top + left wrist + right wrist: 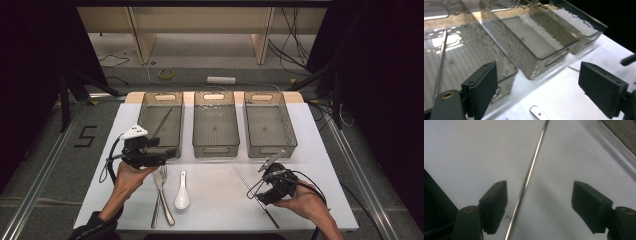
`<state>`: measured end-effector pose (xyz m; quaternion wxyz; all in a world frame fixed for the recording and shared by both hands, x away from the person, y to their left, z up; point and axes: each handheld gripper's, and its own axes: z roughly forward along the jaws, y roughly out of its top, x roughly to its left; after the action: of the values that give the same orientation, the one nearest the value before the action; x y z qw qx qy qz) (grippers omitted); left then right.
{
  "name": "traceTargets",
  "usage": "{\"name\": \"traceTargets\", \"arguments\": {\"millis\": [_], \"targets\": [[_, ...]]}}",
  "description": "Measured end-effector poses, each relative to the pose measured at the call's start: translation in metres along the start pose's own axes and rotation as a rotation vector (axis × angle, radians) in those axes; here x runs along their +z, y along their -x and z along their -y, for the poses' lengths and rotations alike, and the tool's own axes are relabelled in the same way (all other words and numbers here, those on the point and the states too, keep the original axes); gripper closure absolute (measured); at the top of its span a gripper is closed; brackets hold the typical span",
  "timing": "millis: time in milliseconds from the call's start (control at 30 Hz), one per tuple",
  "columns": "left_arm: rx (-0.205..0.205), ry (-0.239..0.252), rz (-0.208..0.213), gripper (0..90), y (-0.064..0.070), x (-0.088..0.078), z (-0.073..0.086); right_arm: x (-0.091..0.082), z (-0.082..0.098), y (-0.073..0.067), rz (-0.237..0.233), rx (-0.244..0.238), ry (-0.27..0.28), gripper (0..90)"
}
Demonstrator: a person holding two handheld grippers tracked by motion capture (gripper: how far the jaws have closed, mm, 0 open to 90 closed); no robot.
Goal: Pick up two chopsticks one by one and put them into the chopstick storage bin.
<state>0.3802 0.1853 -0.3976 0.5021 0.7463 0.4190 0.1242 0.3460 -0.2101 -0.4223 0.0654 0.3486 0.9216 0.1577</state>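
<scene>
— Right gripper point(539, 205)?
— Jaws released, straddling the metal chopstick point(529, 172), which lies untouched on the worktop point(215, 200), lower right of the high view.
— Left gripper point(537, 87)?
— Jaws released, nothing held, by the left bin point(160, 122).

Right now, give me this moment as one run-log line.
left tool: open, empty, by left bin | right tool: open, straddling chopstick on table, not gripped | one chopstick in left bin

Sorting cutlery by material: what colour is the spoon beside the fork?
White, seen best in the high view: the spoon.
</scene>
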Motion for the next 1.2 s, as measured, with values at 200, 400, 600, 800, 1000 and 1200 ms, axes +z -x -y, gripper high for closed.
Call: {"name": "traceTargets", "arguments": {"millis": [200,400,600,800,1000,1200], "targets": [[0.039,-0.007,0.025,15.4,0.017,-0.004,0.016,0.013,-0.001,-0.002,-0.005,-0.022,-0.069,36.5],[0.087,-0.015,0.045,15.4,0.033,-0.007,0.023,0.019,-0.002,-0.005,-0.015,-0.04,-0.11,42.7],[0.105,0.011,0.067,15.4,0.041,-0.015,0.028,0.024,-0.004,-0.008,-0.03,-0.055,-0.14,49.3],[0.07,0.045,0.074,15.5,0.039,-0.023,0.032,0.028,-0.006,-0.009,-0.038,-0.067,-0.157,54.9],[0.068,0.039,0.075,15.5,0.04,-0.021,0.034,0.03,-0.007,-0.01,-0.045,-0.076,-0.179,60.4],[0.081,0.039,0.074,15.6,0.041,-0.021,0.034,0.032,-0.007,-0.01,-0.042,-0.08,-0.19,64.0]]}}
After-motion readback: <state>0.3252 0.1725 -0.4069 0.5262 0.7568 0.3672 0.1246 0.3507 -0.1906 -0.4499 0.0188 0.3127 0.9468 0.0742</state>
